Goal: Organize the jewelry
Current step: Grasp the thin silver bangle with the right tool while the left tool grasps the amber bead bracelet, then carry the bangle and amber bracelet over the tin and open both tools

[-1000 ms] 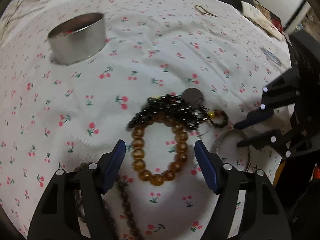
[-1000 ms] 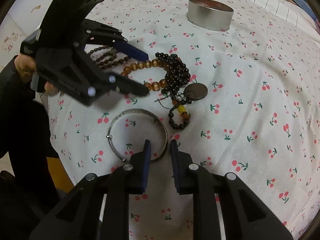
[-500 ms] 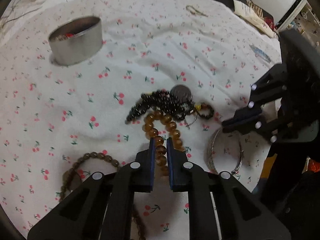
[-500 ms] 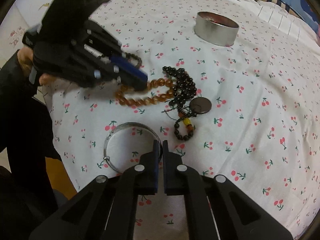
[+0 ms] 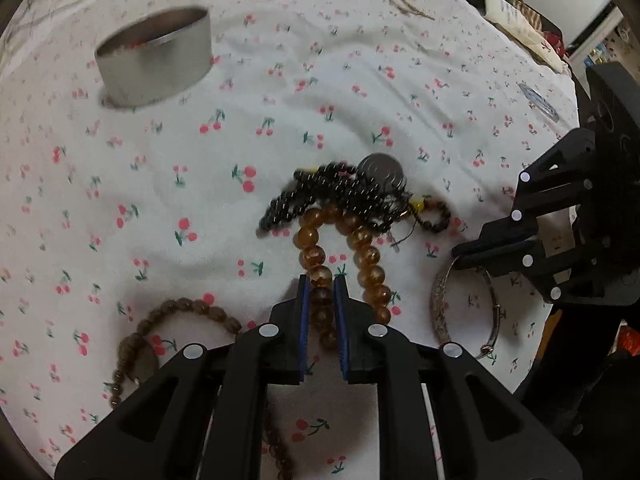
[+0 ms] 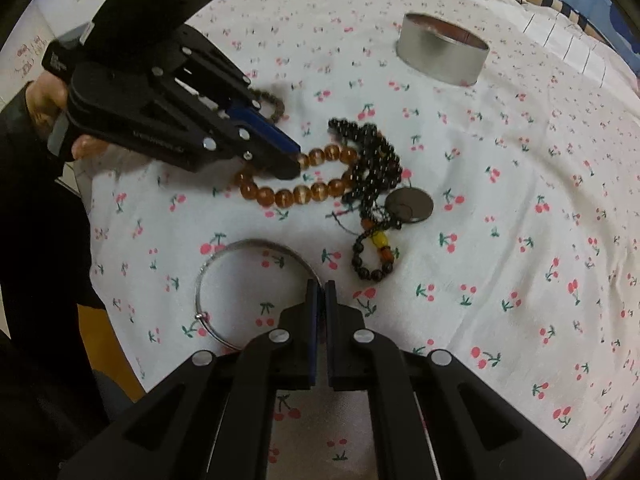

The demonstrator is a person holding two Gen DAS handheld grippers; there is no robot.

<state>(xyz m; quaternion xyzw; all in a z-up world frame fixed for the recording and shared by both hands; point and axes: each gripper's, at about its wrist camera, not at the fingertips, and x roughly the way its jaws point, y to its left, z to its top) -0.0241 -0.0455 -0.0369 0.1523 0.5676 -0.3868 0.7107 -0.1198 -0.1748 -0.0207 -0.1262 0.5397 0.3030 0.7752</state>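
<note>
Left wrist view has the cherry-print cloth carrying everything, with the round metal tin sitting up toward the cloth's far left corner, well apart from the jewelry. Near the front edge, the silver bangle looks stiff and thin, probably slick metal, so I'd guess a rim pinch works but could slip. The amber bead bracelet is a floppy string of smooth, hard beads, likely light, and its far end lies against the black bead strand, so it may drag that tangle along; best gripped across a single strand. That's what the left gripper does, pads pinching one strand. The right gripper is pressed together on the bangle's rim. A second ago both claws stood spread over their pieces with nothing pinched, and the bracelet lay as a rounder loop.
</note>
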